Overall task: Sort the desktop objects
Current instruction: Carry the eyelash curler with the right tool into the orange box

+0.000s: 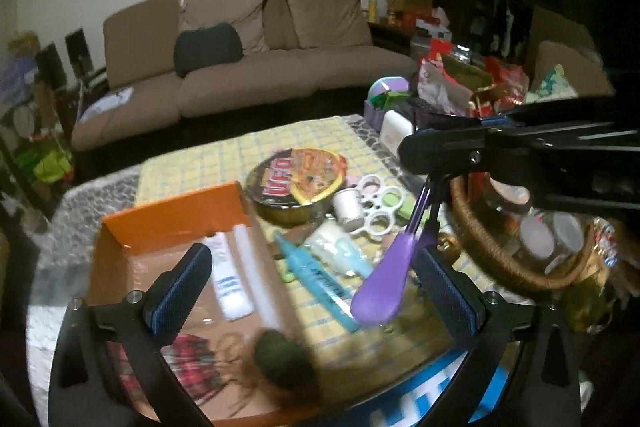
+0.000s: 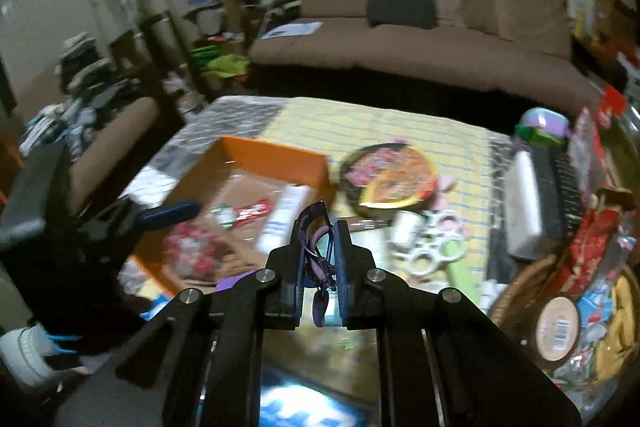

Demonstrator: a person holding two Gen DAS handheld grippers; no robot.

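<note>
My right gripper [image 2: 325, 227] is shut on purple glasses [image 2: 316, 239]; in the left wrist view it [image 1: 432, 163] enters from the right with the glasses [image 1: 384, 279] hanging below, one purple arm dangling. My left gripper [image 1: 316, 279] is open and empty, hovering over the orange box [image 1: 168, 215]; the glasses hang just inside its right finger [image 1: 444, 287]. The box holds a white tube [image 1: 228, 275], a red plaid item [image 1: 192, 363] and a dark green ball [image 1: 280, 351]. The box also shows in the right wrist view [image 2: 276, 159].
On the yellow checked cloth [image 1: 280, 143] lie a noodle bowl [image 1: 296, 179], a white cup [image 1: 346, 205], white ring holder [image 1: 380, 203] and a blue tube [image 1: 320, 283]. A wicker basket [image 1: 504, 259] of jars stands at right. Snack bags and a sofa sit behind.
</note>
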